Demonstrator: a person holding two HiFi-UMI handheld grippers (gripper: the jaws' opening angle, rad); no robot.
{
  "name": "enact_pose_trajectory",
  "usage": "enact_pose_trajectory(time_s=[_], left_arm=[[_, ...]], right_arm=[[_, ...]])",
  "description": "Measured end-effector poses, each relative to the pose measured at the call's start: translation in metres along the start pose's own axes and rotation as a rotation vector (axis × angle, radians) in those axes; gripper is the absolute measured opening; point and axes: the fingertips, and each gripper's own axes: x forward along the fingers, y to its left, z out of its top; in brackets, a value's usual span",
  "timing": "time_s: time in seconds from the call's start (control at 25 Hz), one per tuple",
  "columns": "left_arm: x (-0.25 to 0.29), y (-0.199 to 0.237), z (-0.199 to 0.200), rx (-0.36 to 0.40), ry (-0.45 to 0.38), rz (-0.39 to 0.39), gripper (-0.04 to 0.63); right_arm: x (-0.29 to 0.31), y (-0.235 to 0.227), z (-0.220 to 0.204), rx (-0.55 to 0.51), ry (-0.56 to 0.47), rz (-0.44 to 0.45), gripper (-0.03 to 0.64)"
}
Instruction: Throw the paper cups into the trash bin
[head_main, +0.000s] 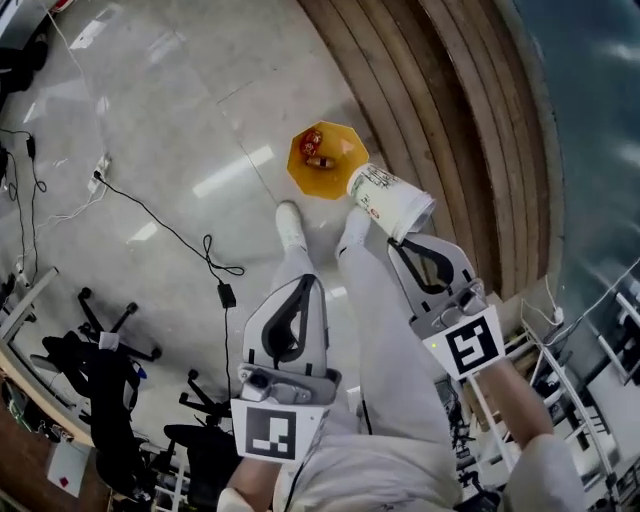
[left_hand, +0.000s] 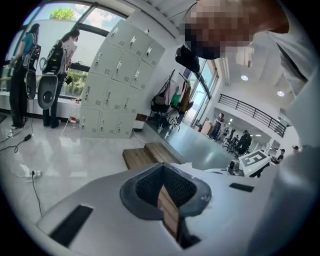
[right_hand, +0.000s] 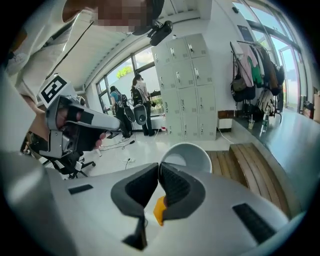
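1 paper cup (head_main: 390, 203) clamped in right gripper (head_main: 397, 240) | left gripper (head_main: 304, 282) closed, empty
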Motion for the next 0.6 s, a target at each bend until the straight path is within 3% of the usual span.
enact_pose_trajectory(time_s=[0.12,0.32,0.6], left_arm=[[0.018,0.023,-0.034,-0.005,0.052,0.012,0.006],[0.049,0.047,-0.065,0.039,0.031,0.021,0.006],[0.092,0.068,-0.12,0.037,0.083,0.018,0.006]], right_arm=[[0.037,-0.002,-0.041,-0.043,0.014,0.032,0.025],[0.079,-0.001,-0.105,-0.023,0.121,0.068,0.025],[0.113,-0.008,-0.155,-0.023,0.186,0.075,0.025]])
